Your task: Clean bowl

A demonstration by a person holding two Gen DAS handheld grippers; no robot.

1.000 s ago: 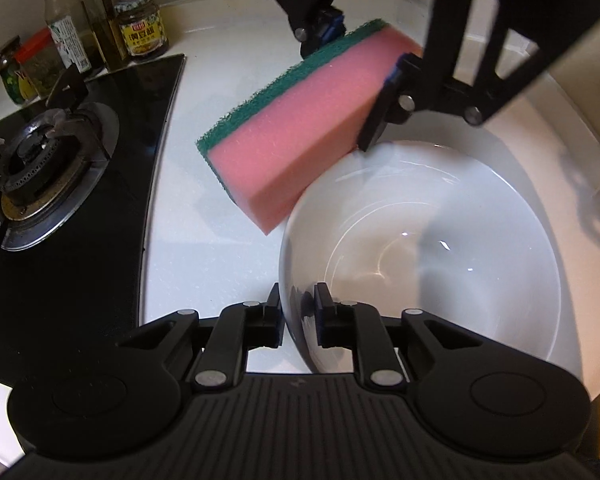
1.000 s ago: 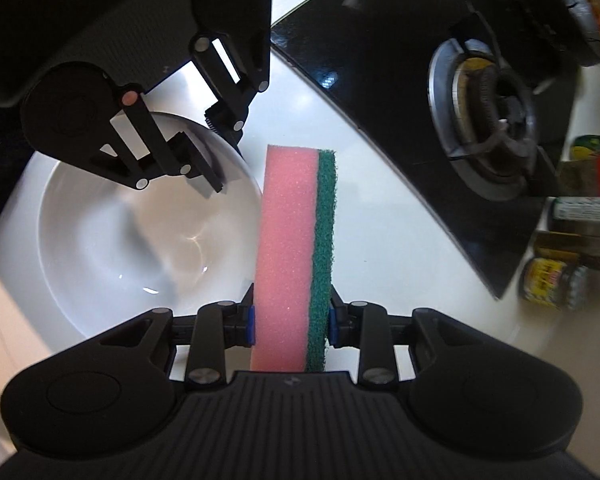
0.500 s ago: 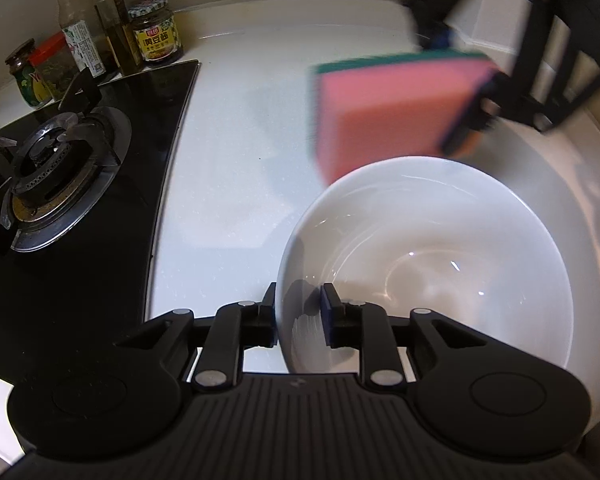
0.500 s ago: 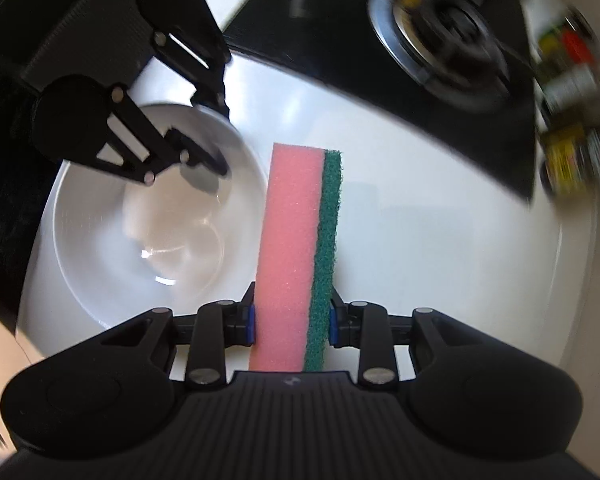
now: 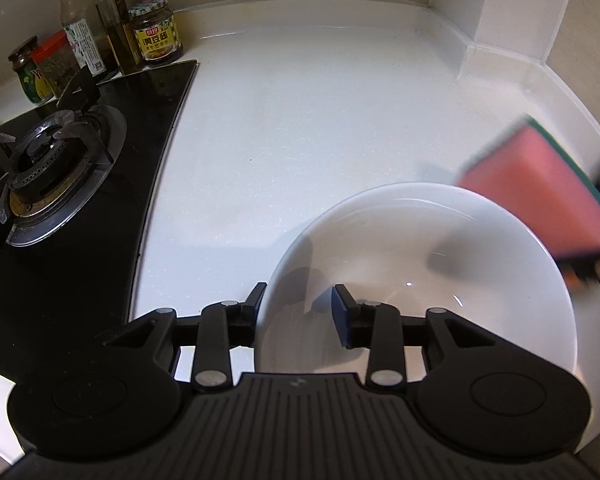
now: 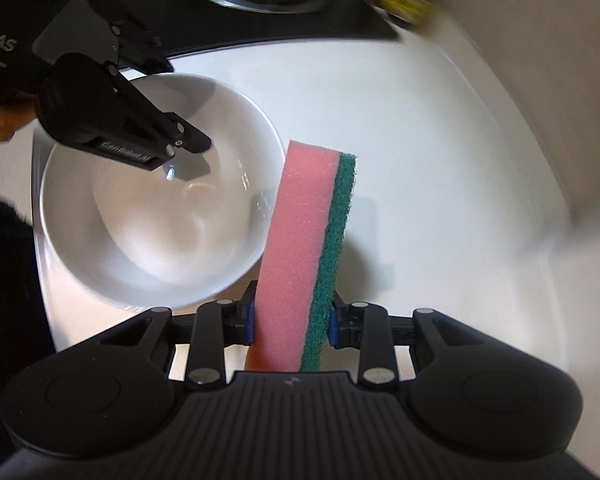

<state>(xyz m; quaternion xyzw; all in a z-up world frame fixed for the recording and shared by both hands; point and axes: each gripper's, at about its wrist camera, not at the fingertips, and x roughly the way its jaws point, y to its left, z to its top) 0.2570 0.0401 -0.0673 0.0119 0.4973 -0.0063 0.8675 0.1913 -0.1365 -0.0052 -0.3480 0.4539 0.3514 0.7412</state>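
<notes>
Left gripper (image 5: 298, 312) straddles near rim of white bowl (image 5: 440, 264); jaws have just been opening and now stand wide, one finger outside the wall, one inside, pads off the rim. Bowl sits on white counter (image 5: 320, 120), R of black gas hob (image 5: 60, 184). Right gripper (image 6: 290, 322) clamped on pink/green sponge (image 6: 304, 248), held upright just beside bowl's rim, not inside. Jars & bottles (image 5: 100, 40) at back by hob.

Glossy white ceramic bowl (image 5: 440, 240) on a smooth white countertop (image 5: 320, 120); porous pink foam sponge (image 6: 300, 240) with rough green scouring layer; shiny black glass hob (image 5: 60, 264).
</notes>
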